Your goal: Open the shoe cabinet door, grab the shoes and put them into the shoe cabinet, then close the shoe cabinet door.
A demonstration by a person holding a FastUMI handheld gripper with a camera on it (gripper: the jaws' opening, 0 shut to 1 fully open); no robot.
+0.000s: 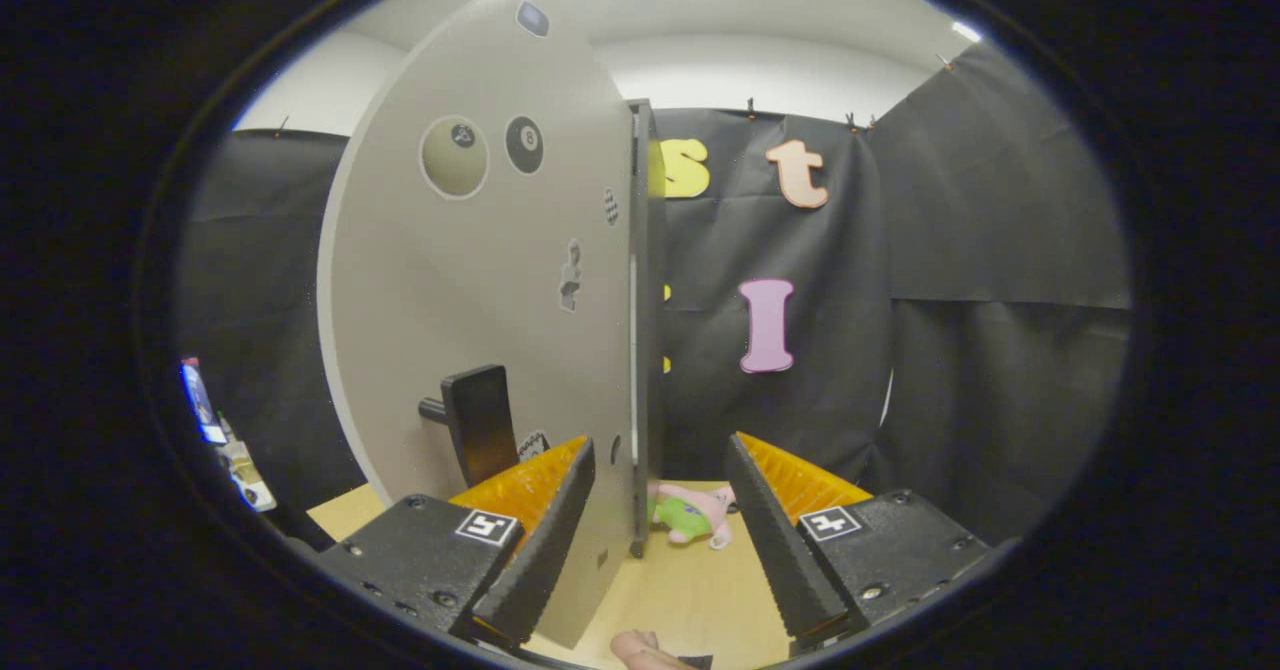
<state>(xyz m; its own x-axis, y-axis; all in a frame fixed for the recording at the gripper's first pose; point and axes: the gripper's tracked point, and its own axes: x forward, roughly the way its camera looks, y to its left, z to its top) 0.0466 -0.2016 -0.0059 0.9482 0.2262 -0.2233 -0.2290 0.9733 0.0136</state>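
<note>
Shoe cabinet door (480, 280) stands at 10–11 o'clock ahead of the claw (660, 490), handle (480, 420) near left finger. Claw apart, empty. Door looks swung out, edge-on; shoes likely unplaced, closing left. Plush toy (690, 515) on surface (680, 590) at 12.

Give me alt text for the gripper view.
The open gripper faces the edge of a grey shoe cabinet door with a dark handle, its fingers either side of that edge. A pink and green plush toy lies beyond on the wooden floor.
</note>
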